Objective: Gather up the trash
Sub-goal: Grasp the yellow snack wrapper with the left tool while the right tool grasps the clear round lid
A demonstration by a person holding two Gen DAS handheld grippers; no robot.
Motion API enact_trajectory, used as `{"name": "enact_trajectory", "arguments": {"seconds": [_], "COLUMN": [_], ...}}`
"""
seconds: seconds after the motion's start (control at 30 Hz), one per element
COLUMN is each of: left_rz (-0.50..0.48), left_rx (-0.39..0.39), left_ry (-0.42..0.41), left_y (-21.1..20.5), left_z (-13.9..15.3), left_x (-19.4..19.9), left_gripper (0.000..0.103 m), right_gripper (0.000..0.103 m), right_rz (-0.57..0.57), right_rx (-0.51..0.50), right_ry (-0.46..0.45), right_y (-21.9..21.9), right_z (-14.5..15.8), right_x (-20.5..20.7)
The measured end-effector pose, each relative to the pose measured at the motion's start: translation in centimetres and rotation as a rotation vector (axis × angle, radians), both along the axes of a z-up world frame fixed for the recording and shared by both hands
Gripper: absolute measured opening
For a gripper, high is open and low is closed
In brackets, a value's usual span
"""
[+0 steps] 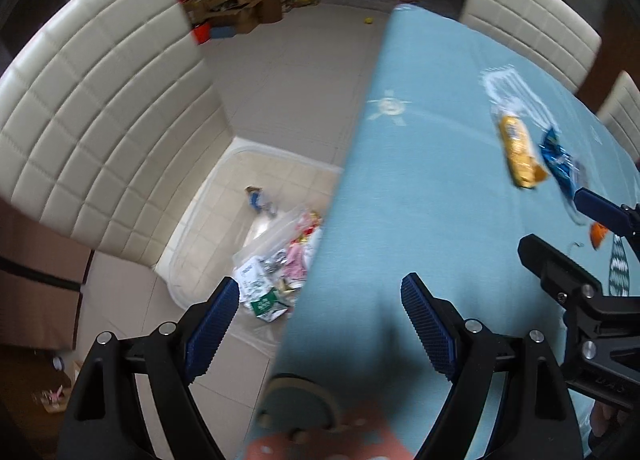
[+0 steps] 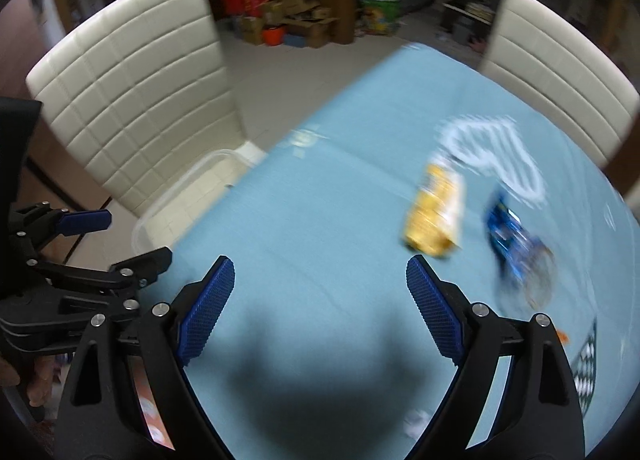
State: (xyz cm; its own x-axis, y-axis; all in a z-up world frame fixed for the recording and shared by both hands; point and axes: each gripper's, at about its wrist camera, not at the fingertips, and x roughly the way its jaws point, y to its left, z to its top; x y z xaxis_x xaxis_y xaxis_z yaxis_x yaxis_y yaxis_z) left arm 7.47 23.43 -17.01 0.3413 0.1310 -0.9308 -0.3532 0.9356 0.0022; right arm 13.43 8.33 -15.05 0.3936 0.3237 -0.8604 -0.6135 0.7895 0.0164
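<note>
Both grippers, left gripper (image 1: 320, 324) & right gripper (image 2: 320, 292), spread wide, empty; yellow wrapper (image 2: 434, 216) + blue wrapper (image 2: 508, 236) mid-right on table (image 2: 320, 200).

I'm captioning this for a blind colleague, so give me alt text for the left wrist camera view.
The open left gripper hangs empty over the edge of a table under a light blue tablecloth. On the floor beside it, a clear bin holds collected wrappers; on the cloth lie a yellow wrapper and a blue wrapper. A cream chair stands behind the bin.
</note>
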Motion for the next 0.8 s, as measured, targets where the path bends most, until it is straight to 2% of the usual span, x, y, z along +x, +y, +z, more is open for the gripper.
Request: {"name": "enact_trajectory", "arguments": {"seconds": [0.27,0.43,0.57,0.8], "left_rz": [-0.146,-0.209,-0.248,-0.255], "left_rx": [0.007,0.002,0.028,0.035], "left_ry": [0.0,0.007,0.006,0.017], "left_y": [-8.1,-11.7,-13.3,-13.3], "left_z": [0.2,-0.1,-0.1,-0.7], "left_x": [3.0,5.5,8.2,13.1], "left_gripper": [0.081,0.081,0.081,0.081], "right_gripper": [0.09,0.094,0.097,0.099], "right_rz": [-0.191,-0.23,-0.216,-0.134], "right_rx": [-0.02,-0.016,-0.006,-0.045], "right_ry": [0.021,0.036,0.034,0.059], "right_y": [-10.3,-14.6,-15.5,-13.9], "right_z": [-0.7,-0.7,-0.8,-2.9], "right_x": [1.5,3.3,5.4,10.1]}}
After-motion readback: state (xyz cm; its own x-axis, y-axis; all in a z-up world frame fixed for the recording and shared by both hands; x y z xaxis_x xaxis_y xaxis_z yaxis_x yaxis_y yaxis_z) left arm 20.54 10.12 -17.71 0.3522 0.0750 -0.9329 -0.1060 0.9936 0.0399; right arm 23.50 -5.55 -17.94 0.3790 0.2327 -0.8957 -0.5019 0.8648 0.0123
